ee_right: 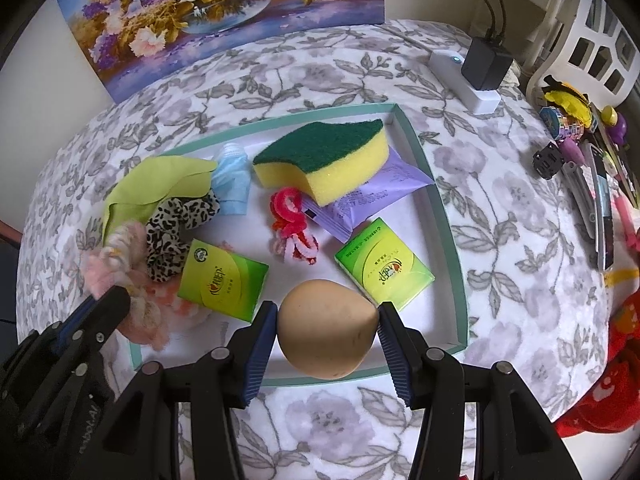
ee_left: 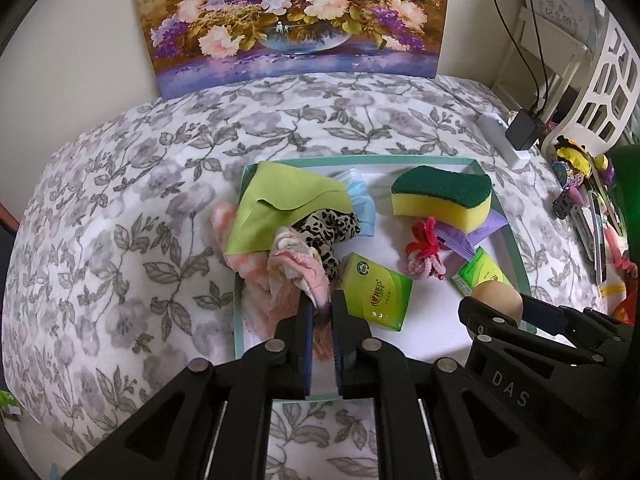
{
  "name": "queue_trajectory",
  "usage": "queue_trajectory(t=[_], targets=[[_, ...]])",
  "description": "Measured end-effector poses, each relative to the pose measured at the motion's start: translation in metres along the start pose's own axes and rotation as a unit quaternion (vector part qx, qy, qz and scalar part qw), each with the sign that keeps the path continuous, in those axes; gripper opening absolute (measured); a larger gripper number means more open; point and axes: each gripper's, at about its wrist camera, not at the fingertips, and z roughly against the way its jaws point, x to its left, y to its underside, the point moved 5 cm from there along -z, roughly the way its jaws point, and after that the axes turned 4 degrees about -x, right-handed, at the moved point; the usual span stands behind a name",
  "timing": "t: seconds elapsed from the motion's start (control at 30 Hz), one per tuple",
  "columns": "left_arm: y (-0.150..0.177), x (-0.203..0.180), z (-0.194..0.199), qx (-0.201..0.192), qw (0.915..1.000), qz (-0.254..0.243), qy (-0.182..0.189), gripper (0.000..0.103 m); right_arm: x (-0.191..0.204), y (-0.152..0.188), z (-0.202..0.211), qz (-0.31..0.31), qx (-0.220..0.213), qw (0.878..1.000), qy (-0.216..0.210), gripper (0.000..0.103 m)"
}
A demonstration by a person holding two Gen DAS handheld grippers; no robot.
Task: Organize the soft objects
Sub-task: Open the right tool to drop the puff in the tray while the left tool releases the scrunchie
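Pinching the pink cloth (ee_left: 298,276) at its near edge, the left hand-held gripper (ee_left: 322,300) has its jaws nearly together with fabric bunched between the pads; they stand a little apart, so the grip looks light. The right hand-held gripper (ee_right: 328,312) is closed on the tan ball (ee_right: 328,328), one pad on each side of its middle. Both hover over the near end of the tray (ee_right: 460,280). The cloth drapes over the tray's left rim, beside a leopard scrunchie (ee_right: 176,228) and a green cloth (ee_right: 160,184). Further inside the tray lie two green packets (ee_right: 222,280), a red-pink hair tie (ee_right: 292,220), a blue mask (ee_right: 234,184) and, at the far end, a sponge (ee_right: 324,168) on a purple sachet (ee_right: 372,196). The cloth is probably light and limp and will sag and drag, so a deep pinch on a thick fold suits it. The ball likely squashes; holding it at its widest part should keep it from slipping out.
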Motion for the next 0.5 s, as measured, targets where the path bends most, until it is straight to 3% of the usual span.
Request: queue_trajectory(t=[0.07,0.2,0.5], targets=[[0.001,0.001,-0.001,0.003,1.0,0.003,0.004,0.038,0.001,0.0,0.0,0.001,0.0,1.0,-0.001,0.055],[-0.001,0.004,0.002,-0.003,0.9998,0.016,0.007,0.042,0.003,-0.001,-0.001,0.005,0.0,1.0,-0.001,0.057],[-0.003,0.017,0.0,-0.001,0.9992,0.038,-0.016,0.06,0.003,-0.002,0.0,0.01,-0.003,1.0,0.003,0.078]])
